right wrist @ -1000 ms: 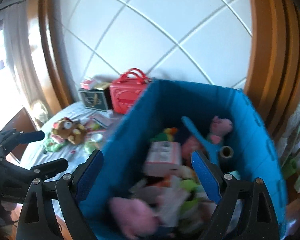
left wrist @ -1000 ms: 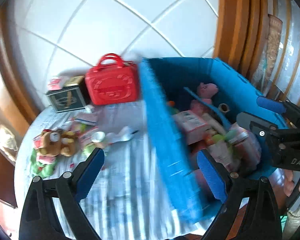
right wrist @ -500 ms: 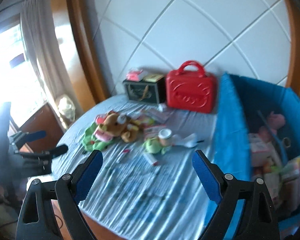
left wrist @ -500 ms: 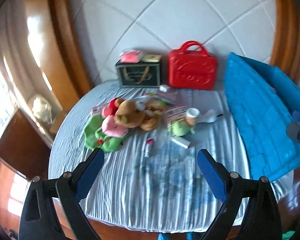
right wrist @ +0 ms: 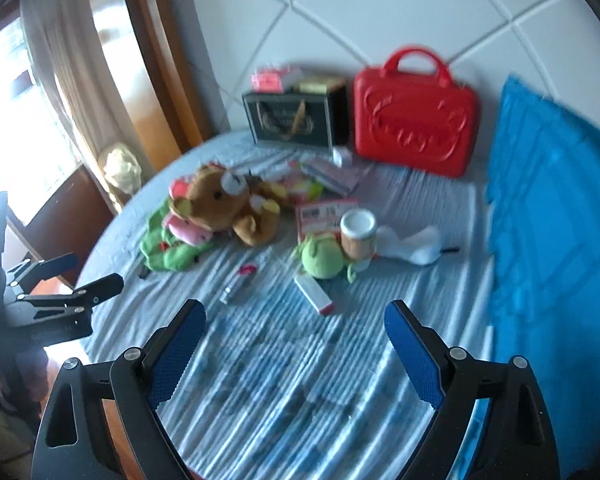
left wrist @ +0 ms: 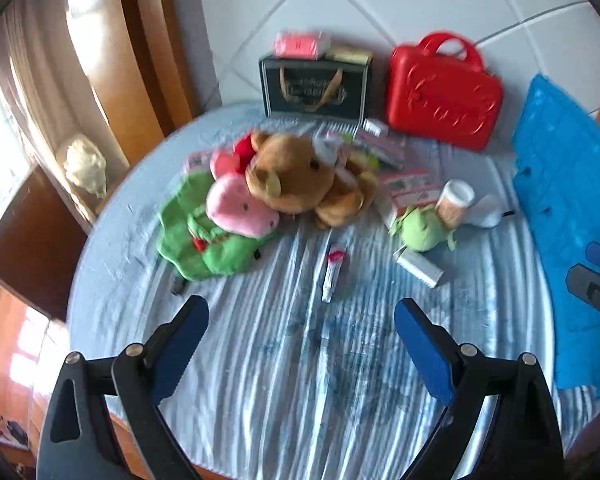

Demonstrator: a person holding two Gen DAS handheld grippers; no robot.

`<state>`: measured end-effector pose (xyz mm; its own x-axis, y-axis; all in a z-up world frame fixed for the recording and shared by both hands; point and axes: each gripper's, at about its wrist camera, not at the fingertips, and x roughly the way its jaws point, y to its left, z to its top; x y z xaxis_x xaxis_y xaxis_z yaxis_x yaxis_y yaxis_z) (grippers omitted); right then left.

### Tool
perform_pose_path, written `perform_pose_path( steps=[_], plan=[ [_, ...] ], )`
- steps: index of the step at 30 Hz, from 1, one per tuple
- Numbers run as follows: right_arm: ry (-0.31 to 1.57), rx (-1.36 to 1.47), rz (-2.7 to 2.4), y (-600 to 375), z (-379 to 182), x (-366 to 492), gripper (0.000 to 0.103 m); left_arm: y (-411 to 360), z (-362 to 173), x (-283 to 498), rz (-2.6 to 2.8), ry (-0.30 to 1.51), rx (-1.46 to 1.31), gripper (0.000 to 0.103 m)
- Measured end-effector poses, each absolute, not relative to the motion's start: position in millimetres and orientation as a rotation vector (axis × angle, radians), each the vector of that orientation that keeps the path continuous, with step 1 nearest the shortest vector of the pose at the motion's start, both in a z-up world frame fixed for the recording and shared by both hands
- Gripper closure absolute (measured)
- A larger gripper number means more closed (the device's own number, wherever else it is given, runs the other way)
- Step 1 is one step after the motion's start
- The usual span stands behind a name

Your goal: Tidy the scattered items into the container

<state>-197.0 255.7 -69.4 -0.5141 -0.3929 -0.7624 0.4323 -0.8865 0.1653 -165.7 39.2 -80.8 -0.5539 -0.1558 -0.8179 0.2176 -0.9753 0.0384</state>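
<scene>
The left gripper (left wrist: 300, 332) hangs above the near part of a round table covered in a pale blue striped cloth (left wrist: 284, 380), its blue-padded jaws spread wide with nothing between them. The right gripper (right wrist: 294, 334) hangs over the same cloth, jaws likewise parted and empty.

At the left of the scatter lies a green plush piece (left wrist: 204, 240) with a pink plush (left wrist: 240, 208) resting on it. Against these leans a brown teddy bear (left wrist: 296, 176) with tan paws, lying on its side. Behind and beside the bear sit several flat printed packets (left wrist: 408, 188), too blurred to read. In front of the bear, apart from it, lies a small white tube with a red end (left wrist: 334, 268). Further right is a round green plush frog (left wrist: 422, 232), touching a small jar with a white lid (left wrist: 456, 200); a white-and-red box (right wrist: 314, 294) lies just in front of the frog. A crumpled white item (right wrist: 410, 246) sits beside the jar.

At the back, against the tiled wall, stand a dark gift bag (left wrist: 314, 88) with small boxes on top and a red hard case with a handle (left wrist: 444, 94). At the far right stands the blue fabric container (left wrist: 568, 216), its quilted wall facing the scattered things and well apart from most of them.
</scene>
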Motion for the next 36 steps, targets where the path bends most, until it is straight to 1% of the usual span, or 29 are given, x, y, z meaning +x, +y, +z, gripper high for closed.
perform_pose_path(
  steps=[2, 7, 9, 12, 16, 18, 21, 25, 30, 31, 32, 33, 34, 35, 36],
  plan=[
    [0.058, 1.253, -2.356, 251, -102, -213, 0.011, 38, -110, -179, -2.566, 0.107, 1.408, 0.008],
    [0.053, 1.367, -2.319, 241, -174, -242, 0.011, 40, -190, -221, -2.518, 0.035, 1.498, 0.008],
    [0.054, 1.39, -2.334, 238, -199, -253, 0.011, 40, -213, -235, -2.522, 0.008, 1.492, 0.008],
    [0.044, 1.421, -2.346, 231, -231, -268, 0.011, 39, -239, -253, -2.548, 0.014, 1.49, 0.008],
    [0.042, 1.408, -2.366, 223, -249, -281, 0.011, 36, -261, -265, -2.567, 0.04, 1.509, 0.008],
    [0.08, 1.378, -2.375, 216, -255, -284, 0.011, 34, -266, -265, -2.58, 0.059, 1.473, 0.002],
    [0.178, 1.338, -2.384, 205, -263, -284, 0.011, 28, -271, -264, -2.591, 0.156, 1.461, 0.0],
    [0.22, 1.278, -2.406, 200, -270, -285, 0.011, 31, -272, -255, -2.636, 0.135, 1.378, 0.0],
    [0.186, 1.231, -2.456, 206, -273, -284, 0.01, 33, -271, -251, -2.656, 0.135, 1.357, 0.0],
    [0.187, 1.223, -2.456, 206, -273, -282, 0.01, 35, -270, -249, -2.66, 0.132, 1.354, 0.002],
    [0.202, 1.218, -2.454, 205, -273, -281, 0.012, 38, -268, -247, -2.67, 0.125, 1.351, 0.012],
    [0.227, 1.21, -2.453, 203, -273, -280, 0.021, 42, -266, -245, -2.684, 0.115, 1.353, 0.026],
    [0.257, 1.202, -2.457, 201, -272, -278, 0.027, 49, -263, -243, -2.7, 0.093, 1.358, 0.033],
    [0.272, 1.193, -2.455, 200, -271, -278, 0.038, 56, -261, -242, -2.708, 0.065, 1.362, 0.043],
    [0.271, 1.19, -2.449, 199, -269, -278, 0.047, 59, -260, -242, -2.71, 0.046, 1.364, 0.048]
  ],
)
